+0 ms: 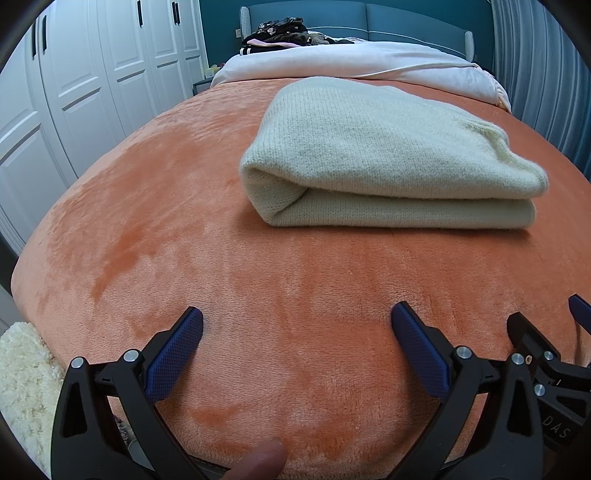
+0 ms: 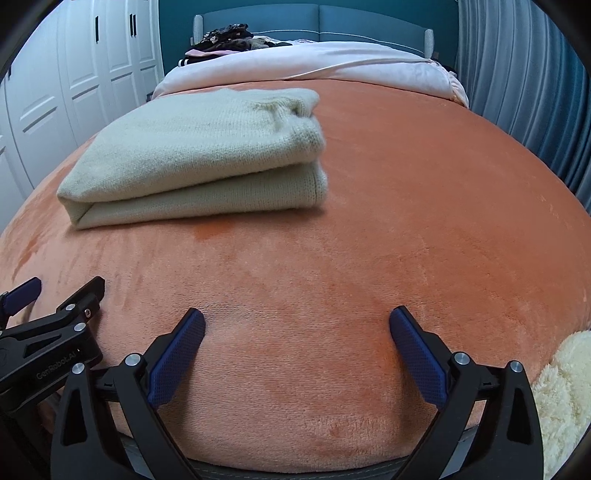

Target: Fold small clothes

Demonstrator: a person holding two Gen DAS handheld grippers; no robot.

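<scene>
- The cream knitted sweater (image 1: 388, 155) lies folded into a thick rectangle on the orange fleece blanket (image 1: 184, 221), out toward the middle of the bed, its doubled layers showing along the near edge.
- The left gripper (image 1: 297, 319) hangs low over the near part of the blanket, its blue-padded fingers (image 1: 177, 354) spread wide and holding nothing, well apart from the sweater.
- The right gripper (image 2: 297, 319) sits just beside it on the right, likewise splayed and empty; from here the sweater (image 2: 199, 155) lies far and to the left.
- Each gripper shows at the edge of the other's view, the two close together.
- A fluffy cream throw (image 2: 565, 391) bunches at the near right corner of the bed.
- At the far end, a pale pink duvet (image 1: 351, 62) is pushed up against the teal headboard (image 1: 332, 14), with a heap of dark clothes (image 1: 280, 31) on its left.
- White wardrobe doors (image 1: 74, 74) line the left wall.
</scene>
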